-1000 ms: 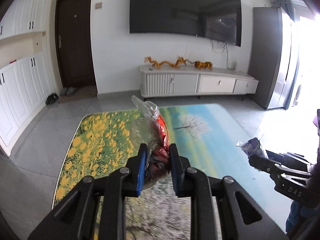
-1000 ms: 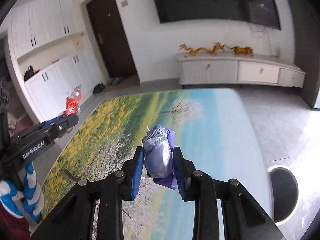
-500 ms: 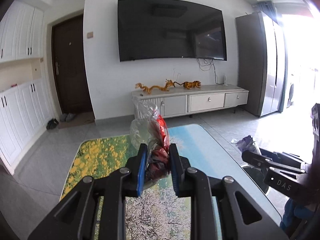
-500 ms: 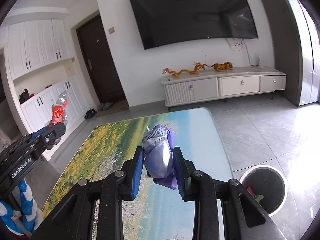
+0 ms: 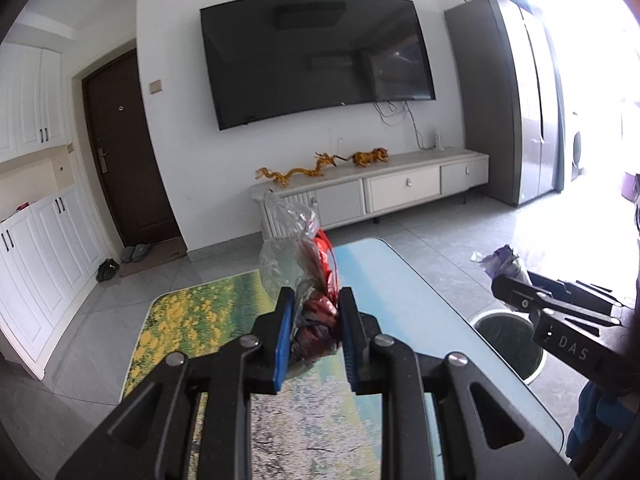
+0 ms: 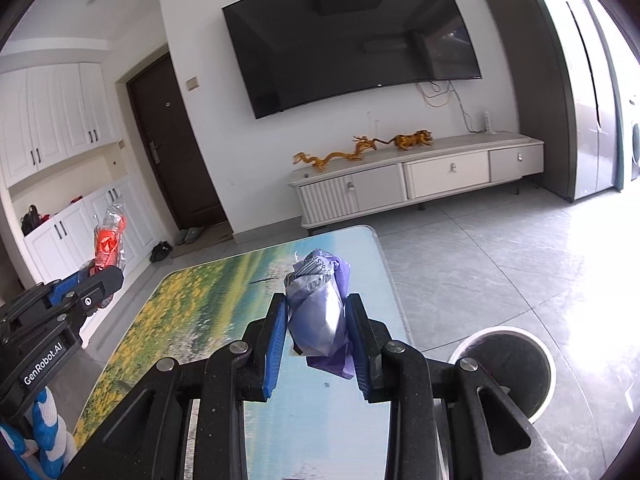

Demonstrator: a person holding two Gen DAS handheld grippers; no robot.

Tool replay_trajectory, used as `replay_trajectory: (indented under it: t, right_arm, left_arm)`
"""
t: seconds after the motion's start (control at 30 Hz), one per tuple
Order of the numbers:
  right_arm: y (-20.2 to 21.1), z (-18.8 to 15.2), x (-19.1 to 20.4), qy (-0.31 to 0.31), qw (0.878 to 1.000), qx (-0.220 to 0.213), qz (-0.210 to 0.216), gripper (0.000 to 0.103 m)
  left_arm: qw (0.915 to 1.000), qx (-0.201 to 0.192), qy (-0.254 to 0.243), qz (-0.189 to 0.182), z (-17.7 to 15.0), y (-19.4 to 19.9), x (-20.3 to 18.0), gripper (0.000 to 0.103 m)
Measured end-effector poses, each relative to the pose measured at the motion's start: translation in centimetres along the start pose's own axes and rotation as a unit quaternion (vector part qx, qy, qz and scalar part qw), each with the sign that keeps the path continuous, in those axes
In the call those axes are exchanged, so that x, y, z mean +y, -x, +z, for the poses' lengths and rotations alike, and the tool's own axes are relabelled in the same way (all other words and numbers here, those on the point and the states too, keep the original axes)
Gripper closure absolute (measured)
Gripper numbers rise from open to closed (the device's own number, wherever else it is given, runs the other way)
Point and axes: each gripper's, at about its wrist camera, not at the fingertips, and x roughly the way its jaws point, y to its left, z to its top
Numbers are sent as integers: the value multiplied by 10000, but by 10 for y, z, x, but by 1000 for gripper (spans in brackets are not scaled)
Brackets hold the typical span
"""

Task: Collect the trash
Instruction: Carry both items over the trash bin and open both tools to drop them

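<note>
The left gripper (image 5: 313, 330) is clenching a crumpled red and clear wrapper (image 5: 308, 280) between its blue pads, and the right gripper (image 6: 316, 334) is gripping a wadded purple and silver wrapper (image 6: 320, 306) the same way. Both pieces are hanging in the air above the worktop (image 6: 224, 304), a glass-topped surface with a printed landscape.

The step in hand looks like carrying the two pieces to the round bin (image 6: 508, 364) standing on the floor just beside the worktop's right edge. Doing it well probably means keeping both grips firm until each load is hanging right over the dark opening, then letting go one at a time, since light crinkled film is likely to drift or cling to a pad. The right gripper is nearer the bin and would sensibly go first.

The bin is partly hidden behind the gripper body in each view, and its contents are too dark to make out. Strong glare at the right is washing out the floor there. Only a blue sleeve edge (image 5: 600, 412) of the person is showing.
</note>
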Motion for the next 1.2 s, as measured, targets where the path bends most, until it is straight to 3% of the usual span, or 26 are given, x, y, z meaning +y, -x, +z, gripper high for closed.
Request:
replay_trajectory:
  t: [0.27,0.43,0.67,0.93,1.13,1.2]
  right_arm:
    - [-5,-8,-53,-427,9987,3,-294,75]
    - [-8,-19,-105,-860,9941,83,-657,75]
    - [-24,-45,-183,-1491,9809,496,-1148,75]
    - [-60,-65,-255,-1886,9669,957,-1426,75]
    - [-91,-79,-287,-2006,9587,1296,-1546,72]
    - [-98,-83,-298,-2024,9557,1400,-1613,70]
  left_arm:
    - [9979,418,-435,-254,2,-36,-59,82]
    - [9925,809,-663,-634,2,-69,-106,82]
    - [9753,1441,-857,-1440,-1,-126,-177,82]
    - [9539,2001,-951,-2022,-7,-195,-254,81]
    - [9376,2441,-749,-2360,-13,-243,-293,81]
    - [9310,2573,-610,-2515,-16,-255,-299,72]
